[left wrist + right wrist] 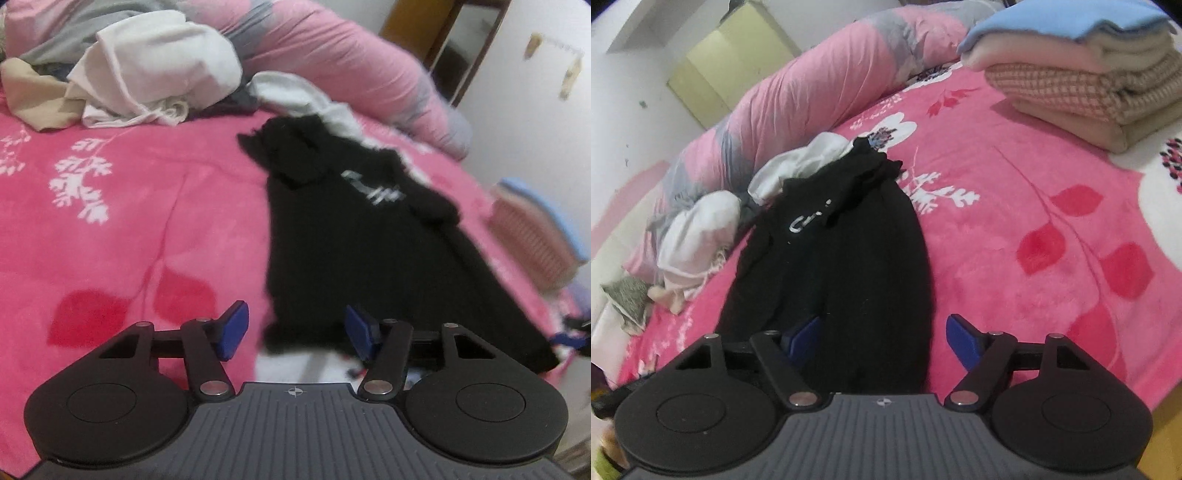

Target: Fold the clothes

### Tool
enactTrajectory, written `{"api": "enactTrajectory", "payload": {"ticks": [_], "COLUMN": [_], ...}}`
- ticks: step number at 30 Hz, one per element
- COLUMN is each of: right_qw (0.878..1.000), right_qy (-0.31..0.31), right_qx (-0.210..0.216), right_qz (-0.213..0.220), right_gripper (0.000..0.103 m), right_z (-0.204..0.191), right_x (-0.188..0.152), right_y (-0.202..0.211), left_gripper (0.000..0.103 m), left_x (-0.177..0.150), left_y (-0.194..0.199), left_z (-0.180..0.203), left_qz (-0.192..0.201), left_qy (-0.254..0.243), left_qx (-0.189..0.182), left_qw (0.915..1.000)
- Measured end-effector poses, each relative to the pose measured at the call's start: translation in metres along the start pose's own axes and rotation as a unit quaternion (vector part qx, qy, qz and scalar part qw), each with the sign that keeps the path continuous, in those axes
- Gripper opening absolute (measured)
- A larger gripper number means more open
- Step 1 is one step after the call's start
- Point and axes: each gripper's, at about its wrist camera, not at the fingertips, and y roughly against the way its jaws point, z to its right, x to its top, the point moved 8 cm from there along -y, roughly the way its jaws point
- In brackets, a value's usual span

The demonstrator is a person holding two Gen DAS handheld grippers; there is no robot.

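Observation:
A black garment (369, 251) with white lettering lies lengthwise on the pink floral blanket (129, 221), its far end bunched up. My left gripper (295, 334) is open at the garment's near left corner, blue pads either side of the hem, nothing clamped. In the right wrist view the same black garment (849, 266) runs away from me. My right gripper (882, 341) is open over its near end, with the left pad above the cloth and the right pad over the blanket (1034, 221).
A heap of unfolded clothes, white and beige (147, 70), sits at the back left. A rolled pink and grey quilt (798, 110) lines the far side. A stack of folded clothes (1089, 81) rests at the right. The bed edge is close to me.

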Motion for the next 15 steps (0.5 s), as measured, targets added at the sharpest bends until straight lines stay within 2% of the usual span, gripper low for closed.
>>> {"api": "enactTrajectory", "payload": {"ticks": [3,5,7,9,11,13,15], "right_qw": [0.999,0.996,0.985,0.965,0.941,0.911,0.876], "right_qy": [0.018,0.08,0.163,0.251,0.328,0.397,0.465], "right_qx": [0.031,0.05,0.061,0.07,0.09,0.114,0.13], "right_qz": [0.005,0.003,-0.002,-0.007,0.001,0.005,0.009], "right_gripper": [0.074,0.073,0.07,0.065,0.062,0.059,0.056], "right_z": [-0.022,-0.052,-0.089,-0.127,-0.164,-0.201,-0.234], "right_x": [-0.006,-0.015,-0.029,-0.047,-0.066,-0.087,-0.111], "right_y": [-0.003,-0.016,-0.034,-0.052,-0.065,-0.079,-0.095], "left_gripper": [0.058,0.058,0.055,0.053,0.047,0.041,0.032], "left_x": [-0.005,-0.005,-0.006,-0.006,-0.006,-0.006,-0.008], "left_y": [-0.001,-0.002,-0.003,-0.003,-0.004,-0.005,-0.012], "left_z": [0.001,-0.004,-0.009,-0.014,-0.02,-0.025,-0.032], "left_qz": [0.004,0.003,0.003,0.002,0.002,-0.003,-0.025], "left_qy": [0.009,0.033,0.056,0.08,0.103,0.131,0.169], "left_qx": [-0.018,-0.034,-0.051,-0.068,-0.084,-0.101,-0.12], "left_qw": [0.9998,0.9989,0.9971,0.9945,0.9911,0.9861,0.978]}}
